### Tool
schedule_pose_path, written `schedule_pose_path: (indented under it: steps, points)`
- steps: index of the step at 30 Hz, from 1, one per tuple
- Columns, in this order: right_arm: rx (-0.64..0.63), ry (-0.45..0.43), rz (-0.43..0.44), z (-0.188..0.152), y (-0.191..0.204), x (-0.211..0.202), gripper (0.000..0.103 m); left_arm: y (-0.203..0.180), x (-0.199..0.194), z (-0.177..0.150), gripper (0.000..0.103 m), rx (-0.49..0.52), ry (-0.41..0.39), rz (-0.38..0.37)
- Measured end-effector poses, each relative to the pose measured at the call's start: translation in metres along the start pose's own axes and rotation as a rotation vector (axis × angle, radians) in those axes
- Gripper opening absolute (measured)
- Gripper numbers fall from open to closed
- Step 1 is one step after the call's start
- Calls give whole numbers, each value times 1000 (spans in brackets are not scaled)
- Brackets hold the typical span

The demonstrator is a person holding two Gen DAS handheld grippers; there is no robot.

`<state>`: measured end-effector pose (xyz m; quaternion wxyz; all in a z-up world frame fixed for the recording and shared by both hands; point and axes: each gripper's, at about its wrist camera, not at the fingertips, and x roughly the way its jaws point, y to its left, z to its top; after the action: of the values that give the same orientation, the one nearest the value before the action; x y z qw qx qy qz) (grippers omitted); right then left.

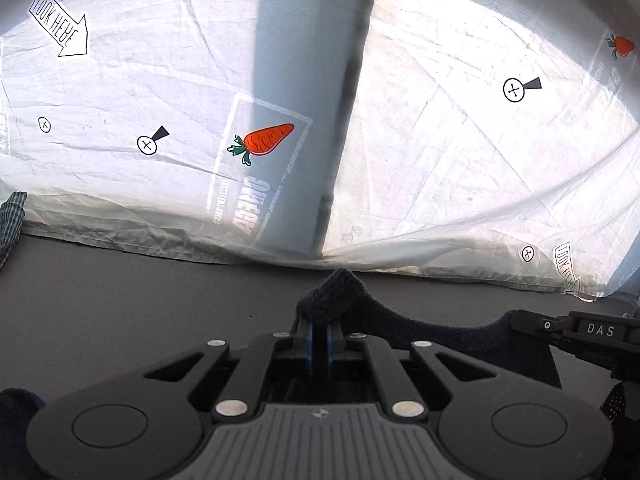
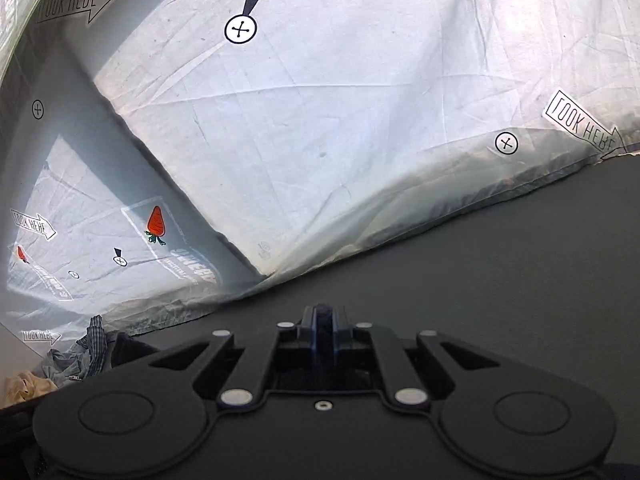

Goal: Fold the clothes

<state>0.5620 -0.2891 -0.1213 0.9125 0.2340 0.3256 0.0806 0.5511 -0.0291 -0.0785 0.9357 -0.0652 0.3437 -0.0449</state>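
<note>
A dark navy garment [image 1: 420, 332] hangs stretched between my two grippers above the dark grey table [image 1: 120, 300]. My left gripper [image 1: 320, 322] is shut on one edge of it, and a bunched fold of the fabric pokes up past the fingertips. At the right edge of the left wrist view, my right gripper [image 1: 520, 320] comes in from the side, with the cloth's other end running into its tip. In the right wrist view, the right gripper [image 2: 324, 314] has its jaws pressed together. Only a sliver of dark cloth shows between them, and the rest of the garment is hidden below.
A white printed sheet [image 1: 440, 160] with carrots and arrows hangs along the table's far edge. A pile of other clothes [image 2: 80, 356], checked and beige, lies at the left. A checked cloth [image 1: 10, 220] shows at the left edge. Bare tabletop [image 2: 500, 272] lies ahead.
</note>
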Motion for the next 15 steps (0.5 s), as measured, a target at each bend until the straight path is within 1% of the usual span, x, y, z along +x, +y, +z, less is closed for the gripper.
schedule_pose_path:
  steps: [2, 3, 5, 7, 8, 9, 10, 12, 14, 15]
  points:
    - [-31, -8, -9, 3, 9, 13, 7, 8, 16, 8, 7, -41, 7, -9]
    - [-44, -7, -22, 1, 12, 22, 7, 13, 28, 7, 7, -57, 28, -11]
    - [-99, 30, -89, -16, 12, 48, 7, 21, 57, -9, 7, -72, 97, 17]
    - [-123, 89, -156, -38, 5, 70, 7, 29, 84, -30, 7, -77, 168, 43]
    - [-125, 115, -176, -50, 1, 78, 7, 31, 94, -39, 7, -71, 197, 52]
    - [-129, 129, -194, -59, -3, 83, 7, 31, 98, -43, 8, -49, 205, 57]
    - [-150, 118, -203, -65, -3, 83, 7, 29, 99, -47, 8, -19, 197, 57]
    - [-237, 115, -223, -68, 4, 84, 7, 26, 99, -52, 8, 30, 187, 58]
    - [-261, 139, -234, -65, 9, 82, 9, 25, 97, -50, 8, 40, 193, 58]
    - [-269, 156, -237, -63, 11, 81, 13, 27, 98, -48, 8, 30, 197, 53]
